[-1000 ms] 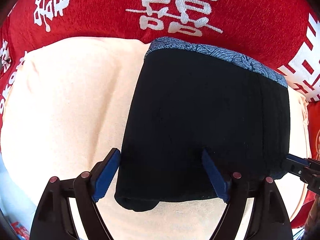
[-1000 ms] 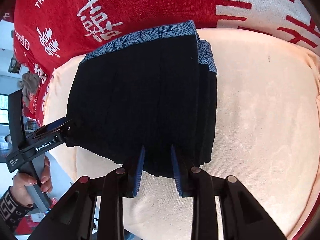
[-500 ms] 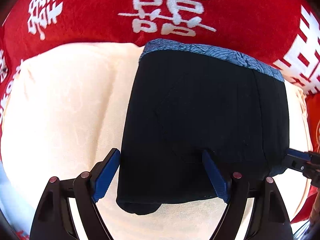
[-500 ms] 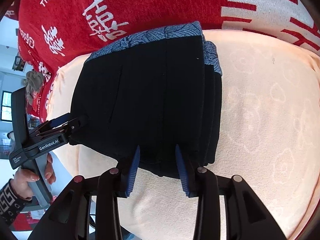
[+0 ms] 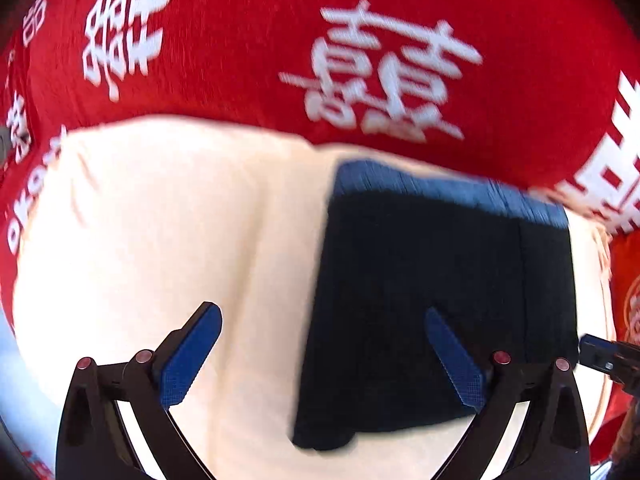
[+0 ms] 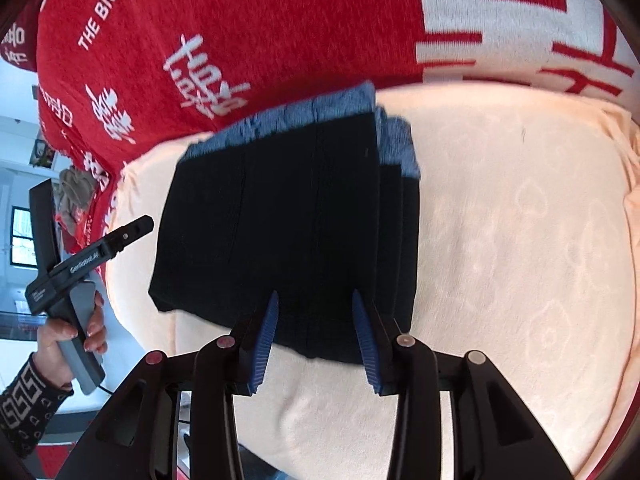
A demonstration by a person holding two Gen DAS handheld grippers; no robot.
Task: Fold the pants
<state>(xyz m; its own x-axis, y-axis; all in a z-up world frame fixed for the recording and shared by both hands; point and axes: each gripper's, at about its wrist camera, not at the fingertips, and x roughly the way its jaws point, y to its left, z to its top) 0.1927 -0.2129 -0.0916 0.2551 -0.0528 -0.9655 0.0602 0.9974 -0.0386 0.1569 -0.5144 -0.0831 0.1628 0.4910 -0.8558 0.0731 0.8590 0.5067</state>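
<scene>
A: We log the pants (image 5: 440, 300) as a compact black rectangle with a blue patterned waistband (image 5: 448, 192) along its far edge, lying on the cream towel (image 5: 160, 240) that covers the red printed blanket (image 5: 240, 40). In the right wrist view the layers stack in steps along the right edge.

B: What differs from a second ago?

A: Both tools have let go and pulled back. The left gripper (image 5: 320, 360) was straddling the near left corner of the bundle; now its jaws are opening to their widest, one pad (image 5: 188, 360) over bare towel, the other over the cloth, and nothing is pinched. The bundle sits further right in its view, and the picture is blurred.

B: And the right side?

A: The right gripper (image 6: 316, 340) was nearly shut at the near hem; its jaws now stand parted and steady, hovering above that edge and pressing nothing. From its camera we also see the left tool (image 6: 100, 248), held by a hand (image 6: 68, 332) in a patterned sleeve (image 6: 24, 408), clear of the fabric.

B: Meaning for the task?

A: We judge the last fold laid and released. The stack holds its shape unaided, so the folding looks essentially finished; at most a light squaring of the stepped edge remains.
</scene>
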